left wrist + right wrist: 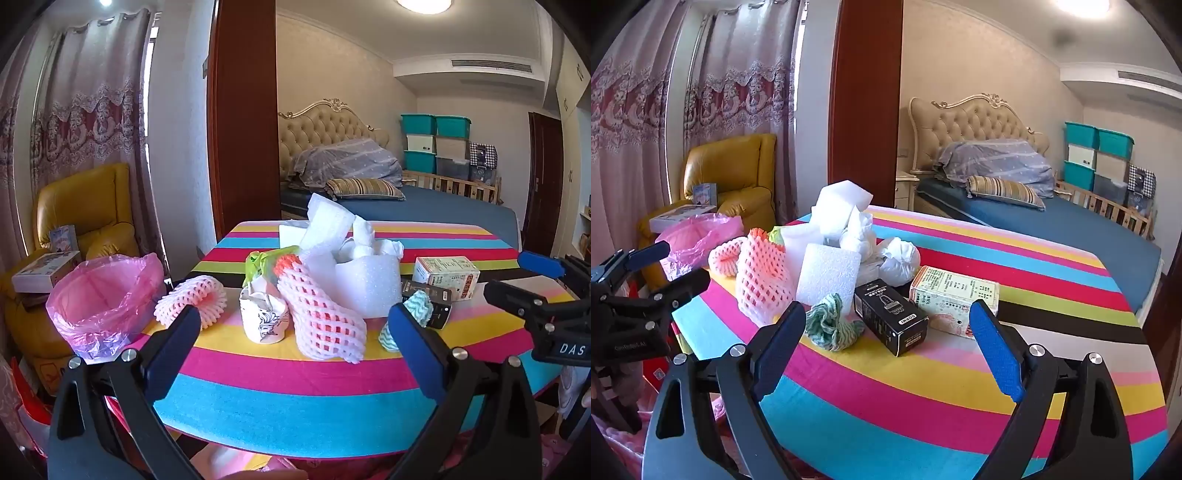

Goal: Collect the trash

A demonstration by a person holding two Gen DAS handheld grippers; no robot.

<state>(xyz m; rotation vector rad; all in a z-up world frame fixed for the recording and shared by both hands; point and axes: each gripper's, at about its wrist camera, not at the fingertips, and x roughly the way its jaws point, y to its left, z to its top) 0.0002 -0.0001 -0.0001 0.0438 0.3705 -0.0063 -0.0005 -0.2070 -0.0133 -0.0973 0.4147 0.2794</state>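
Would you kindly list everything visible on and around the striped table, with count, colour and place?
foam fruit nets: two, pink-white, table left-centre
white foam pieces: several, piled mid-table
crumpled tissue: white, behind the boxes
paper cup: one, white, printed, beside the long net
black box: one, table front
pale box: one, cream, right of the black box
green-white rag: one, before the foam
pink bag: one, open, table's left edge
table: one, striped cloth
armchair: one, yellow, far left
bed: one, blue, behind
left gripper: open, empty
right gripper: open, empty

Bright, sharp, ceiling lamp (424, 4) glare, fisheye-warped edges
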